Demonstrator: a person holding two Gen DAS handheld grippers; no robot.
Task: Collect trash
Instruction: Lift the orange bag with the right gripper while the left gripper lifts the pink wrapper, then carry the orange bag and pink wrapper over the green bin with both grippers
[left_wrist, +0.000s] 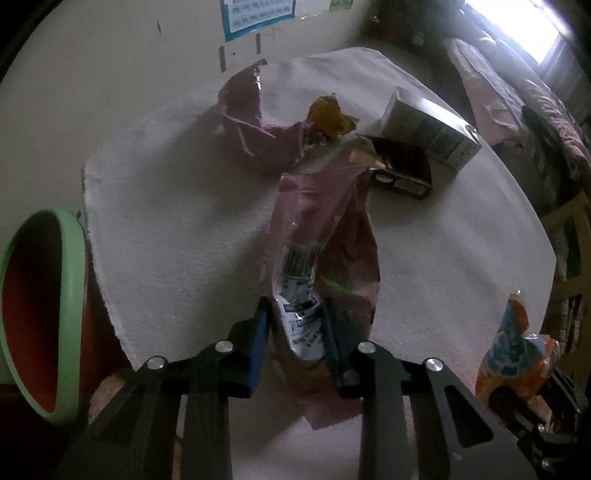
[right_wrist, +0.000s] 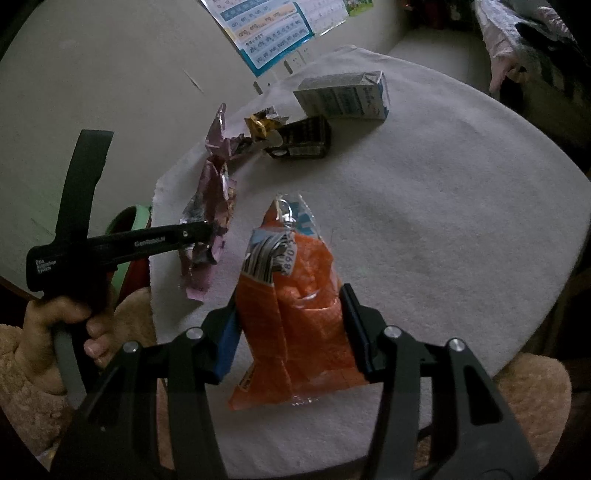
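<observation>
**Trash count on white cloth: six pieces, two in grip**

Grippers: two. Trash pieces seen: six. Bins: one.

The left gripper (left_wrist: 295, 332) is clamped on a pink wrapper (left_wrist: 325, 236). This piece is long, crumpled foil, pink outside with a silver-white printed panel showing near the pads; the lower end lies on the cloth (left_wrist: 166, 221) and the upper end points toward the far pieces. In the right wrist view the same wrapper (right_wrist: 210, 221) hangs crumpled under the left gripper (right_wrist: 207, 236), near the cloth's left edge.

The right gripper (right_wrist: 291, 328) is clamped on an orange bag (right_wrist: 295, 314). The bag is glossy plastic, creased, with a blue and white printed top and a barcode strip, and sits between both pads above the cloth (right_wrist: 443, 221).

Loose pieces at the far side, close together: a second pink wrapper (left_wrist: 251, 125), torn open and standing crumpled; one yellow wrapper (left_wrist: 330, 116), small and balled; one dark box (left_wrist: 402, 170), lying flat; one white carton (left_wrist: 432, 129), on its side just behind the dark box.

The bin (left_wrist: 40, 314), with green rim and red inside, stands beside the cloth's left edge. A hand (right_wrist: 62, 325) in a fleece sleeve holds the left gripper's handle.
</observation>
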